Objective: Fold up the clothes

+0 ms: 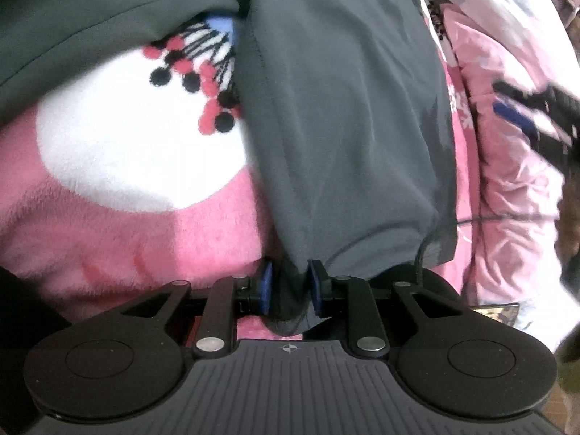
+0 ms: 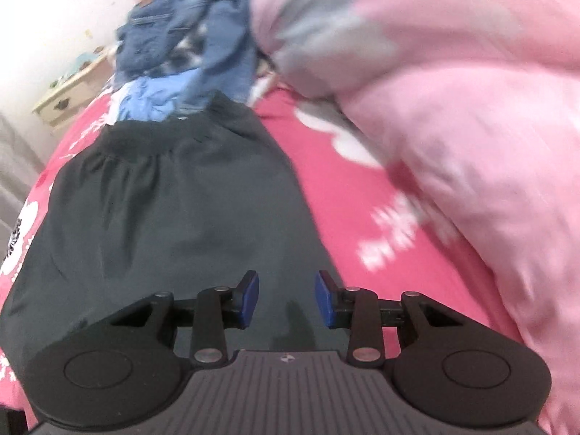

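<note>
A bed under a pink fleece blanket (image 2: 337,195), dark grey trousers (image 2: 174,195) spread across it.

On the blanket, the trousers lie flat, waistband toward a heap of jeans (image 2: 188,29); a pink quilt (image 2: 453,108) is bunched just beside them. The left gripper (image 1: 290,286) has trouser fabric bunched between its pads, jaws slightly apart. The right gripper (image 2: 287,299) hangs above the trousers, jaws apart, nothing between them.

Trousers (image 2: 174,199) spread on the bed (image 2: 344,195), clothes pile (image 2: 181,47) behind them, quilt (image 2: 453,108) heaped to the right, bedside cabinet (image 2: 69,94) off left.
</note>
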Demonstrator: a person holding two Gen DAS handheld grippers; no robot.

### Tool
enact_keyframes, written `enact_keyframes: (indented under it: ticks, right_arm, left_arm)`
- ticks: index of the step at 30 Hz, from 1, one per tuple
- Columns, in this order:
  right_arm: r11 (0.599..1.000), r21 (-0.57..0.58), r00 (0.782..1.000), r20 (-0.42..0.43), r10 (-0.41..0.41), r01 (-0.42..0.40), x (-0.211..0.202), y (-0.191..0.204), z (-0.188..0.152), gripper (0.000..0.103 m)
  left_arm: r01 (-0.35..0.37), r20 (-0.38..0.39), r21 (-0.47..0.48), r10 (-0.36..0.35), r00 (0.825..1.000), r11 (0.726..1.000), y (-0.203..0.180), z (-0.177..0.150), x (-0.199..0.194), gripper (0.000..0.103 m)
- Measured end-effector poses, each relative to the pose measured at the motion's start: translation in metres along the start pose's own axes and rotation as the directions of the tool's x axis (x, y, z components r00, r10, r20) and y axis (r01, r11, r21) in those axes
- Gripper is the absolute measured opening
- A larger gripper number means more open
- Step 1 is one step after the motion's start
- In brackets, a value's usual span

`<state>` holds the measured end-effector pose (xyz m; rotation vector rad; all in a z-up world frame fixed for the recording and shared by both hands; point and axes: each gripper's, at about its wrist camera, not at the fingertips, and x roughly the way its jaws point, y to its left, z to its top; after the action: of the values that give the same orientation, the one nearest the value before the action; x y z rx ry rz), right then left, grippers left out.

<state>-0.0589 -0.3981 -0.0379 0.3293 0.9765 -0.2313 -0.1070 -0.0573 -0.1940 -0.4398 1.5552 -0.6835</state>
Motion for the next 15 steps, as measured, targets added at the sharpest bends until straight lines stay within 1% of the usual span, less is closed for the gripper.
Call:
enact_keyframes:
  ticks: [3,5,9,13,15]
  right_arm:
    - [0.999,-0.053,1.000,-0.004,0.002,-0.002,0.014,0.024,0.020,0.037]
    - [0.996,-0.094,1.000,0.001,0.000,0.000,0.023,0.037,0.031,0.037]
    - [0.984,-0.175,0.999,0.035,-0.005,0.011,0.051,0.044,0.047,0.037]
    - [0.971,-0.236,0.998,0.046,0.054,-0.041,0.096,0.038,0.071,0.036]
    - [0.964,-0.257,0.995,0.052,0.083,-0.067,0.123,0.035,0.087,0.033]
  left_arm:
    - [0.035,-0.003,-0.011,-0.035,0.999,0.999,0.006,-0.002,-0.002,0.021]
    - [0.046,-0.009,-0.015,-0.046,0.999,0.999,0.008,-0.003,-0.002,0.021]
    - [0.059,-0.038,0.005,-0.059,0.998,0.998,0.007,-0.002,0.001,0.021]
    - [0.073,-0.103,0.011,-0.072,0.992,0.997,0.005,-0.006,0.005,0.022]
    - [0.059,-0.152,0.007,-0.057,0.987,0.998,0.002,-0.010,0.011,0.024]
